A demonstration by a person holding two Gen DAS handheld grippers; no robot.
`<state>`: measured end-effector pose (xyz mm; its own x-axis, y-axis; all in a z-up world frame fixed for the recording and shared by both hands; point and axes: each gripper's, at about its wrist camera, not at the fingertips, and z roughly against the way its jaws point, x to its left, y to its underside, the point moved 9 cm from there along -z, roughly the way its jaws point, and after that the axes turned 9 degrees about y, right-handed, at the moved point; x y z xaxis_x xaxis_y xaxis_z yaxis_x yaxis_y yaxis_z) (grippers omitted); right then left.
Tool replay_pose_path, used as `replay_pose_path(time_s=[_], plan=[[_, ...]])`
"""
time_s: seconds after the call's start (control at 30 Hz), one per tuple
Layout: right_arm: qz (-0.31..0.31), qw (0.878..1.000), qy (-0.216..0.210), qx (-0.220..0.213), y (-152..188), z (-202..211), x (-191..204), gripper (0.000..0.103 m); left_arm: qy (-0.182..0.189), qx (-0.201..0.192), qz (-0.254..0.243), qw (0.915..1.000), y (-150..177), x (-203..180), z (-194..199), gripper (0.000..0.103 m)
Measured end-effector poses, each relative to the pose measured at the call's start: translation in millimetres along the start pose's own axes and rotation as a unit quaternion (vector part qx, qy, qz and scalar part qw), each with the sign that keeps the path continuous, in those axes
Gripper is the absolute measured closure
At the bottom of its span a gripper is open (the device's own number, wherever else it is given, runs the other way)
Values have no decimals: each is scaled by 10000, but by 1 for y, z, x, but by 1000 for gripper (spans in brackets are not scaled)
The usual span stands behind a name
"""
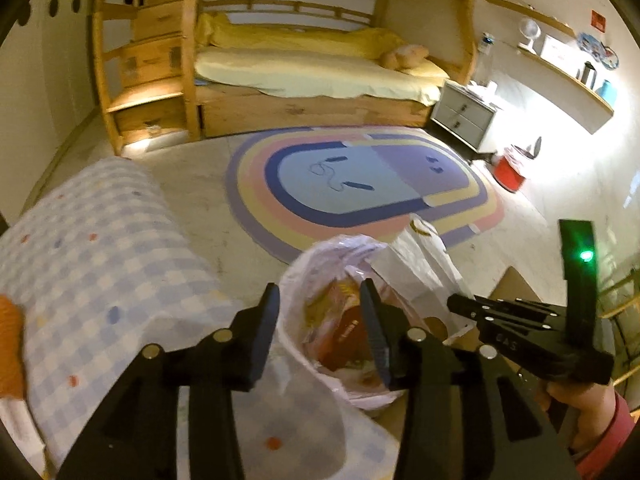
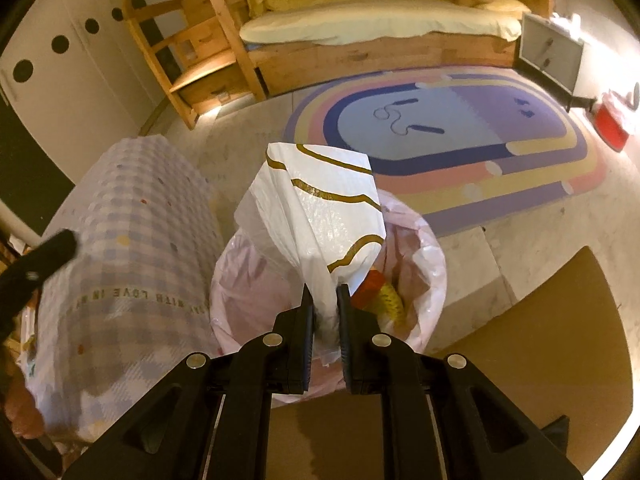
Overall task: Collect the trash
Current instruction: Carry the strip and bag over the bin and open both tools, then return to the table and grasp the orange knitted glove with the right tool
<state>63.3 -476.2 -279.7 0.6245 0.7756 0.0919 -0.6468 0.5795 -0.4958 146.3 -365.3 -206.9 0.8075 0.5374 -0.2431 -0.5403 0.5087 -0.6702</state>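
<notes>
White plastic sits between the jaws of our right gripper (image 2: 325,294). It is the gathered end of a white bag with gold lines (image 2: 320,216), and the jaws are pinched on it, with only a narrow gap between them. The bag sticks out forward from the jaws, long way pointing away from us, and it hangs right over the open mouth of the pink trash bag (image 2: 240,292). So our right hand is the nearer one for dropping it in.

Our left gripper (image 1: 320,300) has its jaws apart and holds nothing. They reach over the near edge of the pink trash bag, with the red and yellow trash (image 1: 348,332) showing between them. A checked cloth bundle (image 1: 100,248) lies just beside, on the left.
</notes>
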Motion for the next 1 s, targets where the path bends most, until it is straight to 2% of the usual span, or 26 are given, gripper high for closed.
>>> replay_pose_path(time_s=[0.03,0.07,0.1,0.23,0.6,0.83,1.0], plan=[[8,10000,-12,51,1,-4,2,77,-75,-49,38,10000,1,5,7,58],[5,10000,-14,81,1,-7,3,64,-112,-75,76,9999,1,9,11,57],[3,9999,-3,102,1,-9,5,61,-136,-105,126,9998,2,12,16,56],[-13,9999,-97,58,0,1,11,61,-304,-211,192,9991,3,20,35,55],[245,9976,-423,-482,1,79,41,61,-835,-472,369,9947,29,37,103,51],[972,9883,-784,-875,12,132,96,61,-1217,-740,610,9879,54,55,159,47],[1510,9788,-939,-1018,24,152,142,61,-1555,-848,955,9796,77,81,197,45]])
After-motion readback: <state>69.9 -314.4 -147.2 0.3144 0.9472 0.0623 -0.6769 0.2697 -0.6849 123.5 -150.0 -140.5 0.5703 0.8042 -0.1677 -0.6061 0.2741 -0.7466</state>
